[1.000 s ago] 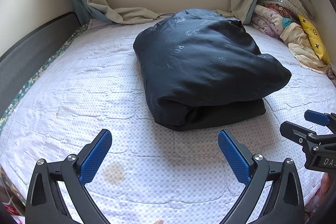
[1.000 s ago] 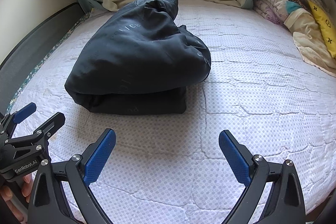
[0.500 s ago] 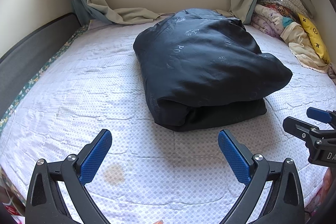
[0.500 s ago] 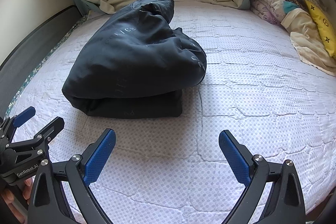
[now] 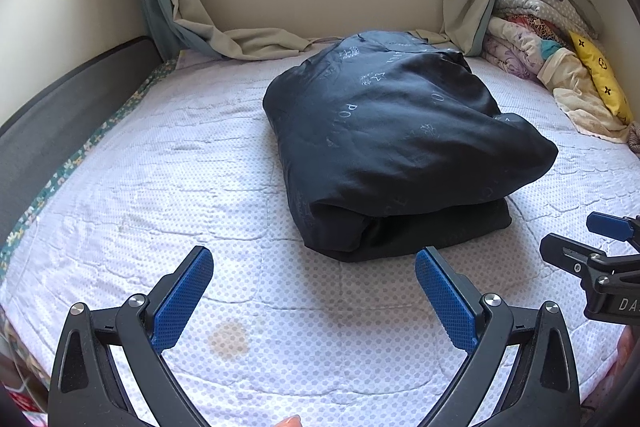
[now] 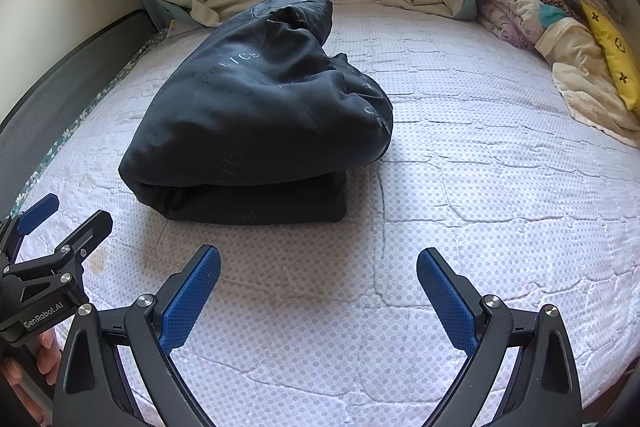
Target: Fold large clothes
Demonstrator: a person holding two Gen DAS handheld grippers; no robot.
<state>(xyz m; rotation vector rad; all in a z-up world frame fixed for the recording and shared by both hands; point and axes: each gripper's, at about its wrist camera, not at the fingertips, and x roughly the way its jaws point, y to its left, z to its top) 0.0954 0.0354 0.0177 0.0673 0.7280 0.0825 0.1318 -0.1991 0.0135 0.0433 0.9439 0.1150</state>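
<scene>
A dark navy padded jacket (image 5: 396, 143) lies folded into a thick bundle in the middle of the white quilted mattress (image 5: 168, 163). Faint pale lettering shows on its cloth (image 6: 256, 107). My left gripper (image 5: 312, 271) stands open near the mattress's front edge, short of the bundle, nothing between its blue pads. My right gripper (image 6: 318, 269) is open too, empty, in front of the bundle and a little to its right. Each gripper shows at the edge of the other's view: the right one (image 5: 592, 247), the left one (image 6: 60, 215).
A heap of bedding and a yellow cushion (image 5: 560, 67) fills the back right corner. Curtains (image 5: 208, 27) drape onto the mattress under the window. A dark grey bed rail (image 5: 60, 119) runs along the left. A brownish stain (image 5: 228, 339) marks the front of the mattress.
Both grippers have drawn back and tilted slightly, so the bundle sits a bit farther off and more window shows. The jacket has not moved. Both stay open.
</scene>
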